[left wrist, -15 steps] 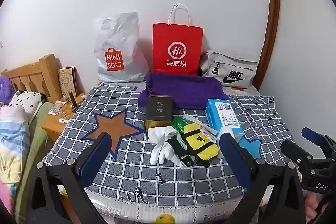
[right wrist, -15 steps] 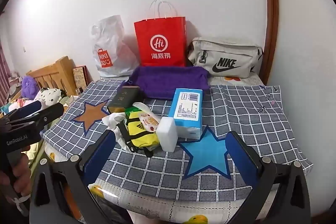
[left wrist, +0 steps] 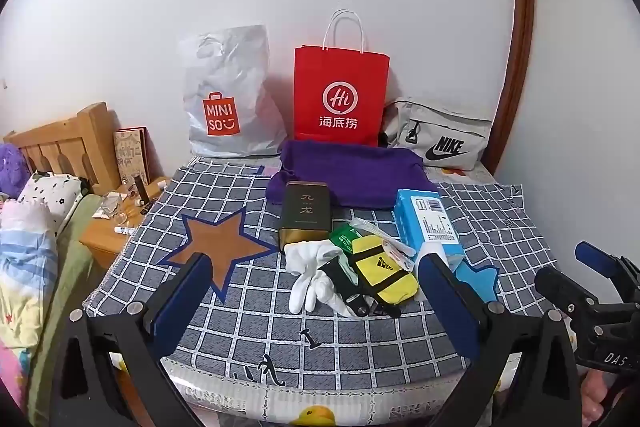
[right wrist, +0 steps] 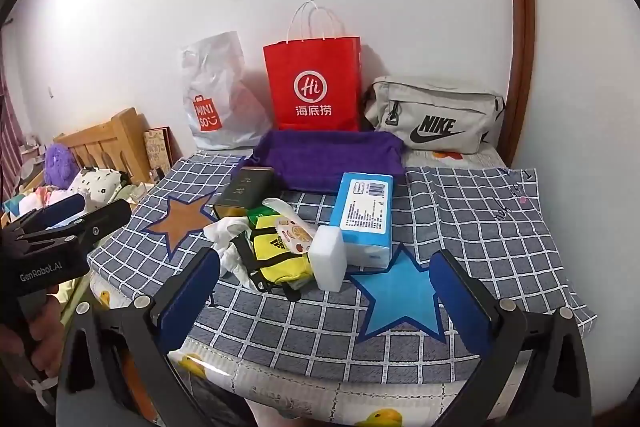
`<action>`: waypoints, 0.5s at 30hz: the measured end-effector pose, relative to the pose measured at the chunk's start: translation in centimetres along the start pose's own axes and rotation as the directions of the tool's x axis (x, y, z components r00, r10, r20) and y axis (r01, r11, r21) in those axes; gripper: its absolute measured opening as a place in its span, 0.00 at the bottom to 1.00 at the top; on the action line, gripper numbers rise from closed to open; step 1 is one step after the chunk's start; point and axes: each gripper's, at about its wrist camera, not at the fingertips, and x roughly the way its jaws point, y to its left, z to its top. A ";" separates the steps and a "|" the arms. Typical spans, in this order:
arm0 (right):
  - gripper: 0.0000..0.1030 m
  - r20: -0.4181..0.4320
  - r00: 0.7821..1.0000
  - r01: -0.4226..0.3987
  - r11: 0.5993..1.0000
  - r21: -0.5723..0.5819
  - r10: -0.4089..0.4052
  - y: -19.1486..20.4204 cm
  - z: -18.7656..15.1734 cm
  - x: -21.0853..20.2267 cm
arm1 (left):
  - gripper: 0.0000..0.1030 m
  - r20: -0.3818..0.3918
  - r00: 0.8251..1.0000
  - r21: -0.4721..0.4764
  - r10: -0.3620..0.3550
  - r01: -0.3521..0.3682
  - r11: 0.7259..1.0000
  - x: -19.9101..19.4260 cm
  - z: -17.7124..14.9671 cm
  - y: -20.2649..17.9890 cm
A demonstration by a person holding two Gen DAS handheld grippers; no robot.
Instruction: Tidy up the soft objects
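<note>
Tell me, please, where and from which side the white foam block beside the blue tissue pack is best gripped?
Grip the white foam block across its two broad upright faces, near the top, coming from above and the near side. It stands on its narrow edge, and its far face seems to lean on the blue tissue pack, so a low approach would likely catch the pack.

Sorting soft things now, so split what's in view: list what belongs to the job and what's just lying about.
For the job: white gloves, yellow pouch, white sponge, tissue pack, purple towel.

Lying about: dark tin, red paper bag, Miniso bag, Nike bag.
</note>
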 end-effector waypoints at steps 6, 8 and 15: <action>1.00 -0.001 1.000 0.000 1.000 -0.001 0.000 0.0 -0.1 0.1 | 1.00 0.001 1.000 -0.001 0.003 -0.003 1.000 0.1 0.1 0.2; 1.00 -0.001 1.000 -0.002 1.000 0.000 0.002 0.0 -0.1 0.1 | 1.00 0.004 1.000 -0.001 0.001 -0.001 1.000 0.1 0.1 0.2; 1.00 0.001 1.000 -0.003 1.000 0.000 0.003 0.1 0.0 0.0 | 1.00 0.009 1.000 0.001 0.003 -0.003 1.000 -0.1 -0.3 0.1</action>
